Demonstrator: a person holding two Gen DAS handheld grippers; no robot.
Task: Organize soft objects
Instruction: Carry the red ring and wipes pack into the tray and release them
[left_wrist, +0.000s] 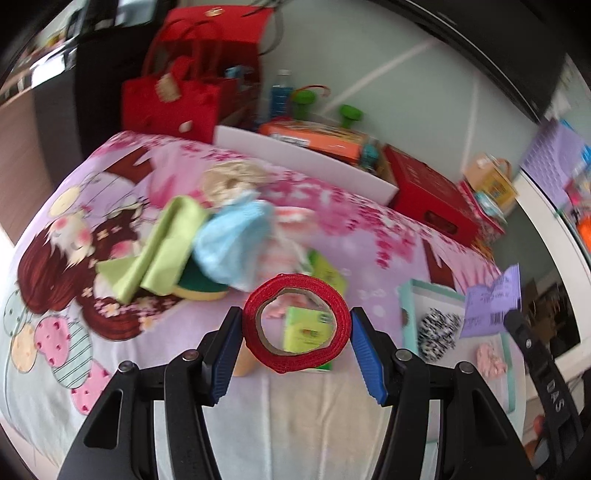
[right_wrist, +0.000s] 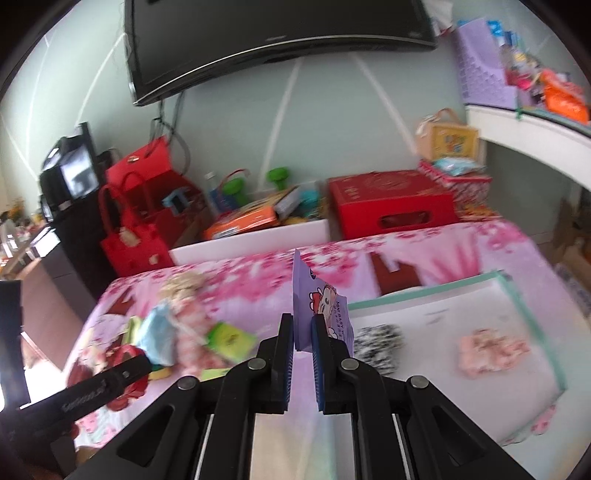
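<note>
Left gripper (left_wrist: 295, 334): clamped on one red ribbon roll (left_wrist: 295, 325), lifted above the bed.
Right gripper (right_wrist: 303, 332): pinching one purple wipes packet (right_wrist: 314, 306).
White tray (right_wrist: 517, 295), 3 o'clock: two scrunchies.

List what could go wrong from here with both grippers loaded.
1. The left gripper pinches the red ribbon roll only at its sides; the soft ring is already squashed and could pop out.
2. The right gripper grips the purple wipes packet near its lower edge, so it may swing or slip.
3. The white tray already holds a black-and-white scrunchie and a pink scrunchie; a careless drop could land on them.
</note>
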